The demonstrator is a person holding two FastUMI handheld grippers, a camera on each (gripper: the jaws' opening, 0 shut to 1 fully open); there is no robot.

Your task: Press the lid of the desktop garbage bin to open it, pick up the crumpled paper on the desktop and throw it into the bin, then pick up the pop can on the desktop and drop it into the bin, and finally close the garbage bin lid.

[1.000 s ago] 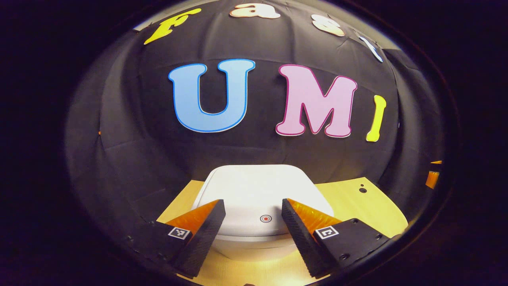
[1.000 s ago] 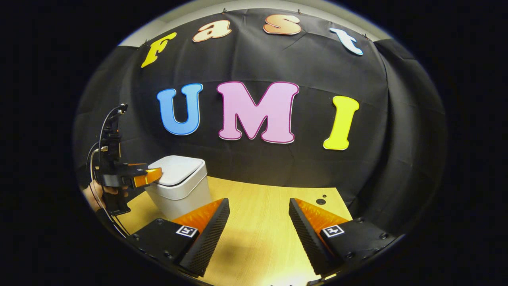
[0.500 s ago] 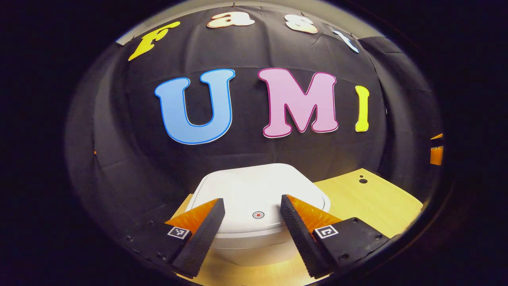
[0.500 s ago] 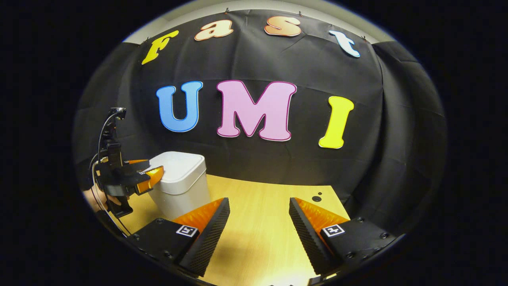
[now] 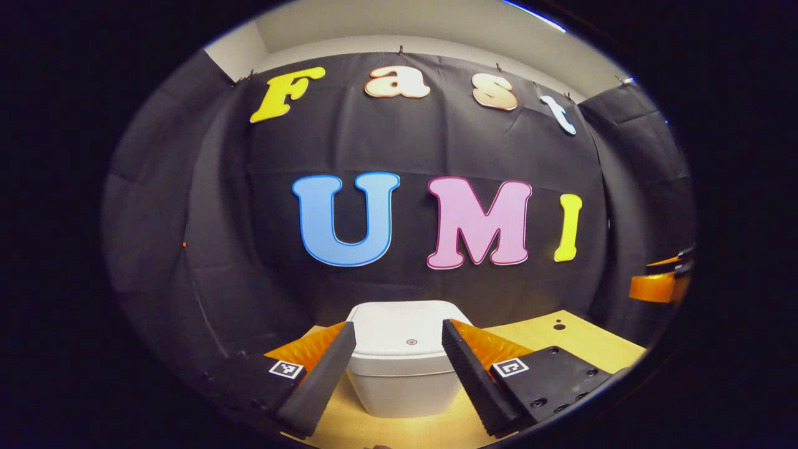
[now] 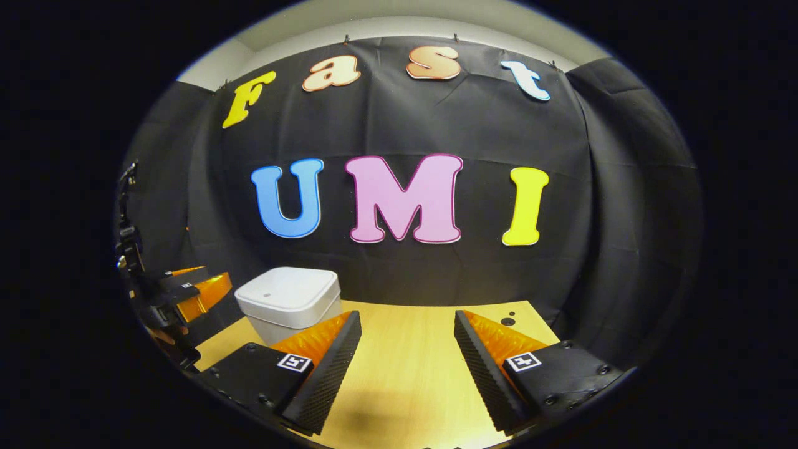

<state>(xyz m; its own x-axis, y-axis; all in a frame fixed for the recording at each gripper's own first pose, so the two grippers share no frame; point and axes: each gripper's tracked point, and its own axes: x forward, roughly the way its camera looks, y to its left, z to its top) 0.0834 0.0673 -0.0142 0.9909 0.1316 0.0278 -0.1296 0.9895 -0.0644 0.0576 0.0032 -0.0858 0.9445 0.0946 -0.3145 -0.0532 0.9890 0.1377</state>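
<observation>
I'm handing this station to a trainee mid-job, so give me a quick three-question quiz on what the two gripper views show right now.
1. True or false: the lid of the white plastic desktop bin is up.
2. Multiple choice: the left gripper is A) shut on the bin, B) open, short of the bin, C) flat on the table.
3. Fill in: between the right gripper fingers lies bare light wooden ____.

Key: 1 false, the lid sits down on the bin. 2 B. 3 tabletop.
</observation>
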